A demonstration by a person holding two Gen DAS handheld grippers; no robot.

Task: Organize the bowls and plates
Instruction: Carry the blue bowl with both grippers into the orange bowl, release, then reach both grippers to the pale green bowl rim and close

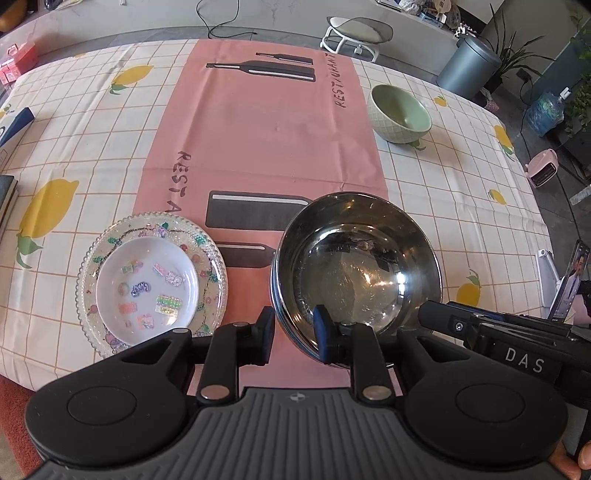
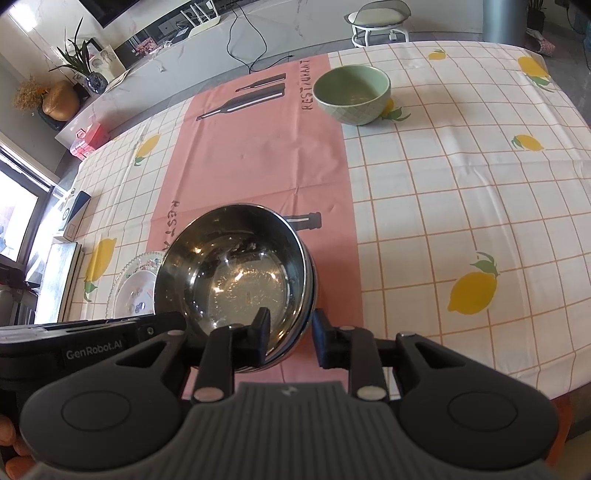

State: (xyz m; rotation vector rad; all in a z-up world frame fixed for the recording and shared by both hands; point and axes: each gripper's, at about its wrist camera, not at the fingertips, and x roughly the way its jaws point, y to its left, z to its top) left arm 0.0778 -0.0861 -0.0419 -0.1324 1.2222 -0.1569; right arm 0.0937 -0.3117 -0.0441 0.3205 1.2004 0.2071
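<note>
Two nested steel bowls (image 1: 354,266) (image 2: 236,273) rest on the pink runner near the table's front edge. My left gripper (image 1: 293,332) straddles their near-left rim, one finger inside the bowl and one outside, with the pads standing off the metal. My right gripper (image 2: 290,334) straddles the near-right rim the same way, also with a gap. To the left, a small white sticker plate (image 1: 147,284) lies on a beaded glass plate (image 1: 86,258). A green bowl (image 1: 400,112) (image 2: 352,94) stands alone at the far right of the runner.
Lemon-print tablecloth (image 2: 443,177) covers the table. Books (image 1: 5,199) and a blue-white box (image 1: 14,123) lie at the left edge. A phone on a stand (image 1: 569,288) is at the right. Beyond the table are a stool (image 1: 354,35) and a grey bin (image 1: 467,64).
</note>
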